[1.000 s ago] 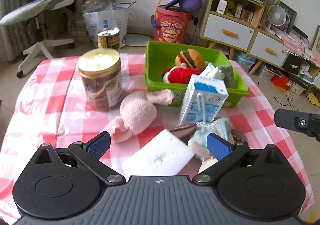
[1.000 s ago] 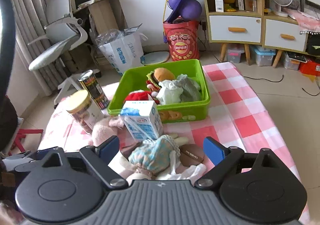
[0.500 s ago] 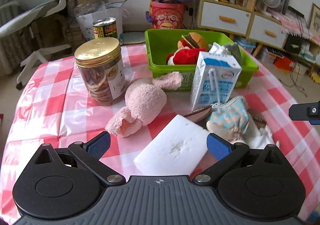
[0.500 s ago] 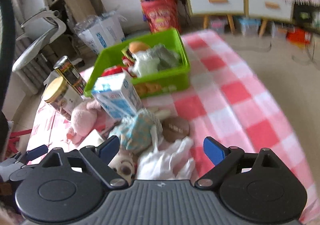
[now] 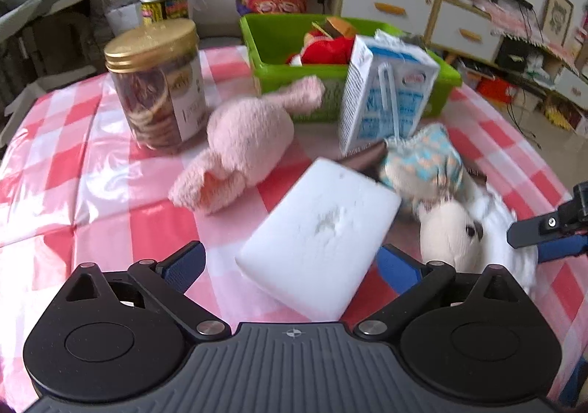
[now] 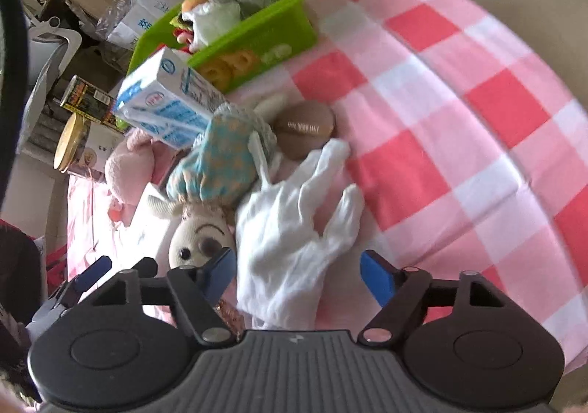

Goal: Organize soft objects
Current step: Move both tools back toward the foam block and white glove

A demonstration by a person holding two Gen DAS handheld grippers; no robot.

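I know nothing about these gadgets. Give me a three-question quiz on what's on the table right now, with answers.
1. True or false: the green bin already holds toys.
2. Which thing lies between the right gripper's open fingers? A) milk carton B) white glove C) cookie jar
3. Fill in: the left gripper is open around a white ____.

Key:
1. True; a red plush and a burger toy sit inside.
2. B, the white glove; the milk carton and cookie jar stand farther off.
3. Sponge.
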